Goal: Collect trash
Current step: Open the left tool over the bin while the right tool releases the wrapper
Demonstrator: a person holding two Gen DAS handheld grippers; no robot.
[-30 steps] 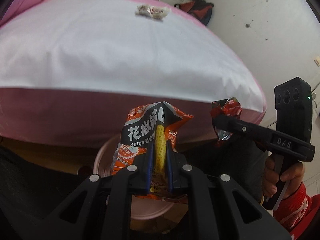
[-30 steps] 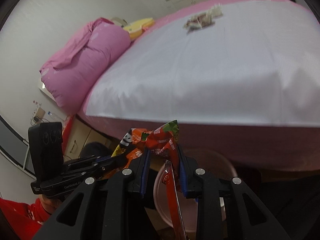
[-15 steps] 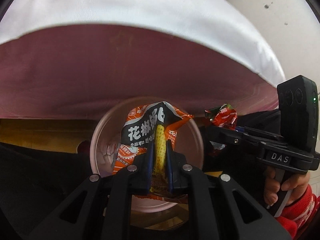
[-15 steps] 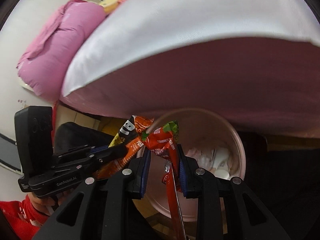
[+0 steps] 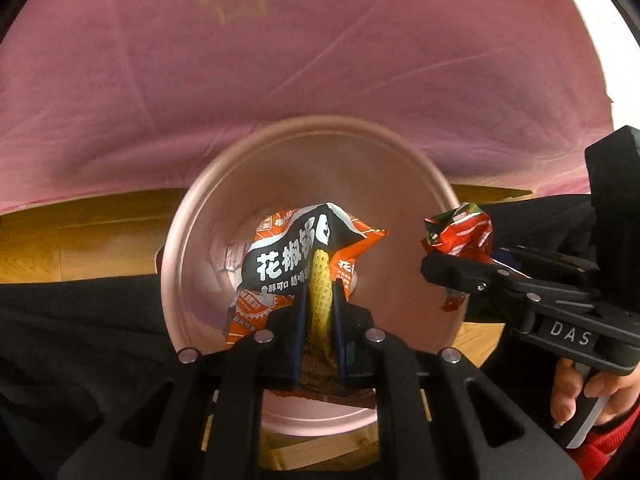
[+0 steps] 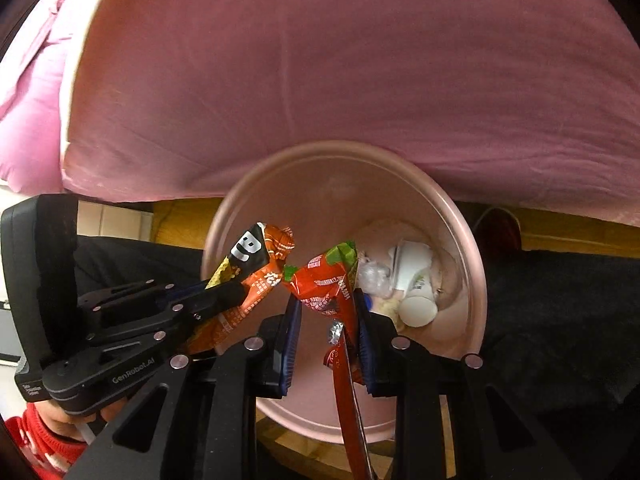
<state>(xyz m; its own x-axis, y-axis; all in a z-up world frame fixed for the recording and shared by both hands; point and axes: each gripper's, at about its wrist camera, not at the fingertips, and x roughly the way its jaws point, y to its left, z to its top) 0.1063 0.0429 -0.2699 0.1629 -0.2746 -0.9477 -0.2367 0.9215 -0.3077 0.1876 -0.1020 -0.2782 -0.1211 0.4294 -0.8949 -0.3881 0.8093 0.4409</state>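
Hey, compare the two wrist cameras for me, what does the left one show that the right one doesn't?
Only the left wrist view shows the printed front of the orange snack bag, with its white characters and a yellow corn picture, clamped in the left gripper.

Only the right wrist view shows the trash already in the bin: a white paper cup and crumpled clear plastic, plus a pink pillow at far left.

Both show the pink trash bin, the red wrapper in the right gripper, and the pink bed side.
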